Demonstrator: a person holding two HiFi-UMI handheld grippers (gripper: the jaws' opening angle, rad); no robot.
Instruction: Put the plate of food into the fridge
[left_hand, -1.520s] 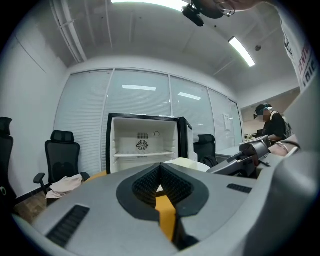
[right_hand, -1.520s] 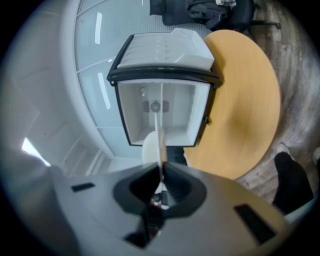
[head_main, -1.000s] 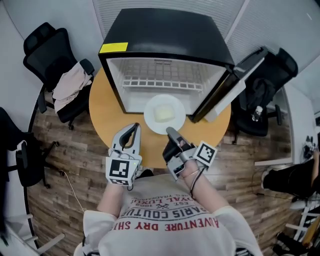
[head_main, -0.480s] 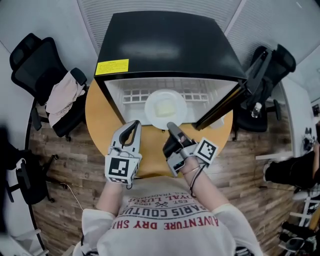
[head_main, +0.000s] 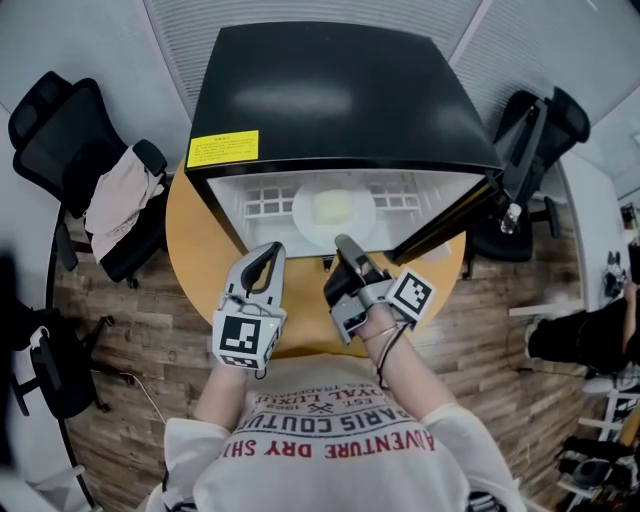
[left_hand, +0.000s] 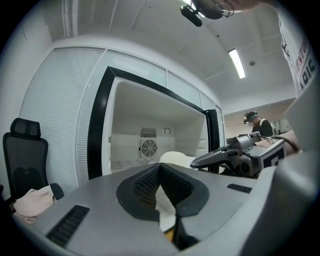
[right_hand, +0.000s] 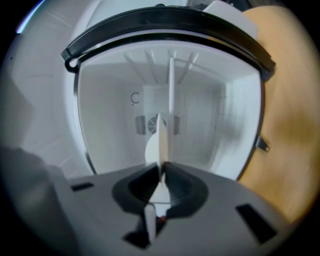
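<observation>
A white plate with a pale block of food lies inside the open black mini fridge, on its wire shelf. My right gripper reaches to the fridge mouth and pinches the plate's near rim. The right gripper view shows the plate edge-on between the pads of my right gripper, whose jaws are opening. My left gripper hovers over the round wooden table just left of it, shut and holding nothing. In the left gripper view, beyond the left gripper, the plate shows inside the fridge.
The fridge door stands open to the right. A black chair with a pale garment sits at the left, and another black chair stands at the right. A second person is far off.
The plate has gone from the table in front of the fridge forward onto the shelf inside, carried by my right gripper. The left gripper has barely moved.
</observation>
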